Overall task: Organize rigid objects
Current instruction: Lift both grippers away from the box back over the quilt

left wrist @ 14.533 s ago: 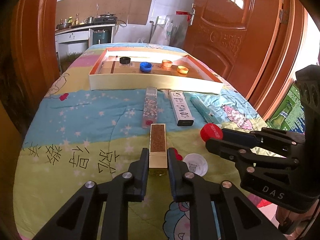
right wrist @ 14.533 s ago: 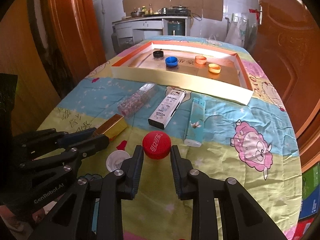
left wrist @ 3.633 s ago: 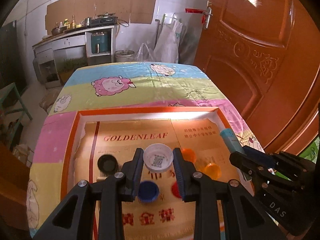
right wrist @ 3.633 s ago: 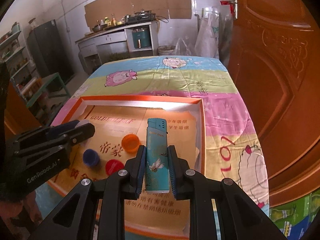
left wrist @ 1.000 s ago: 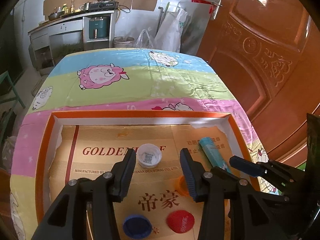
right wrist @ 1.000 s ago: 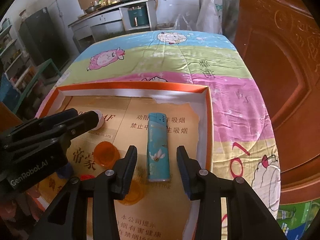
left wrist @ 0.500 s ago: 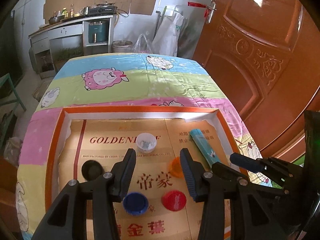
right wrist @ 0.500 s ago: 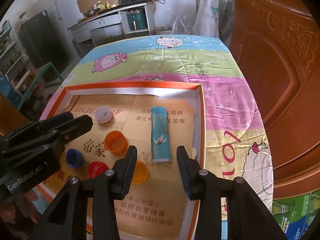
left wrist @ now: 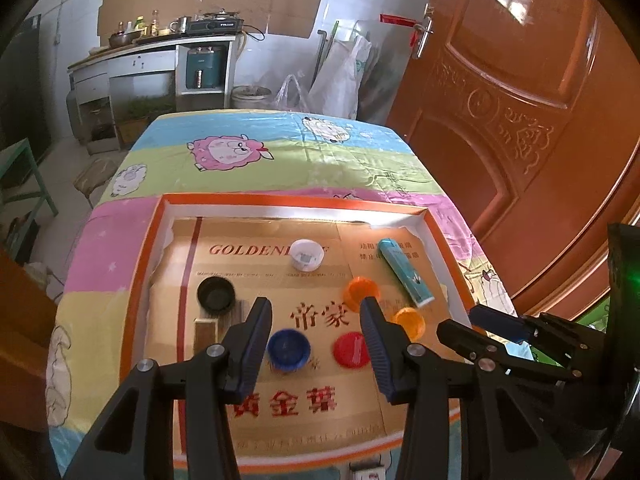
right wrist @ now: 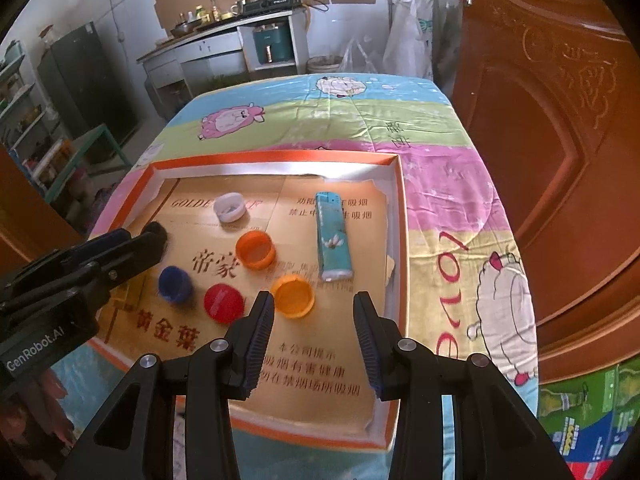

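Caps and a teal lighter, the lighter nearest the right wall, lay inside the orange-rimmed tray, while left gripper and right gripper hung above, jaws apart and empty.

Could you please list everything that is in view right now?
Tray: one, orange rim, on the table.
White cap: one, far part of tray.
Black cap: one, tray's left.
Blue cap: one, near middle.
Red cap: one, beside the blue.
Orange caps: two, middle right.
Lighter: one, teal, tray's right.
Gold box: one, near the black cap, partly hidden.
Cloth: one, cartoon print, covers the table.
Door: one, brown, right.
Left gripper: open, empty.
Right gripper: open, empty.
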Tool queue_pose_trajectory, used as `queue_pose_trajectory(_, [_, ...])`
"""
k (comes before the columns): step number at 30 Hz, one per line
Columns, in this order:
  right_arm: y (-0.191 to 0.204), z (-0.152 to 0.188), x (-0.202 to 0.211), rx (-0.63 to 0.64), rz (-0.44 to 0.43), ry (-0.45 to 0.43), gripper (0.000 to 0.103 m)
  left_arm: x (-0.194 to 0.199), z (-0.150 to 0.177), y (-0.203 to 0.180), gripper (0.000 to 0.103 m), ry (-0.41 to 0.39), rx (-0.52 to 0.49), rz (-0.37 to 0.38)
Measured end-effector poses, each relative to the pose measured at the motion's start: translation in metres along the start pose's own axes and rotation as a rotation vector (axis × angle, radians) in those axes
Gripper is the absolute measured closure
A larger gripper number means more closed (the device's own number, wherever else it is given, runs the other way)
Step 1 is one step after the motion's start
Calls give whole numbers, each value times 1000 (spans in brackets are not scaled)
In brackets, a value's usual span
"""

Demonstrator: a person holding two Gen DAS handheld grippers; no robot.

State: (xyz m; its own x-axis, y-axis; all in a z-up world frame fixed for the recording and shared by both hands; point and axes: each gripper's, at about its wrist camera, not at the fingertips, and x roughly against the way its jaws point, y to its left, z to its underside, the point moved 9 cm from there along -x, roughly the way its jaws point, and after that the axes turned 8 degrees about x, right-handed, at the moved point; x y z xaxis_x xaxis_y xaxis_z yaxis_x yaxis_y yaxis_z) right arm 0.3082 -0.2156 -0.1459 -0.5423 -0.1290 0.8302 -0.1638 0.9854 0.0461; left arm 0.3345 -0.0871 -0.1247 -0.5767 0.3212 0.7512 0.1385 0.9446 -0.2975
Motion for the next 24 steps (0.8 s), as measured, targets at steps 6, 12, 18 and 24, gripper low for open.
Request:
queue_pose_trajectory(6, [8,9,15,0,4,-7,61,18,11,7,57,-9,14,5])
queue_pose_trajectory(12, [15,18,26,0,5,-10,61,30,22,12,57,-16,25,8])
queue_pose_trajectory(18, [20,27,33,0,6,-11,61,42,33,16,57,-21,26,11])
queue_pose_trajectory(24, [28,42,47,-3,8,-14,61,54,47,18,57,-28,19,13])
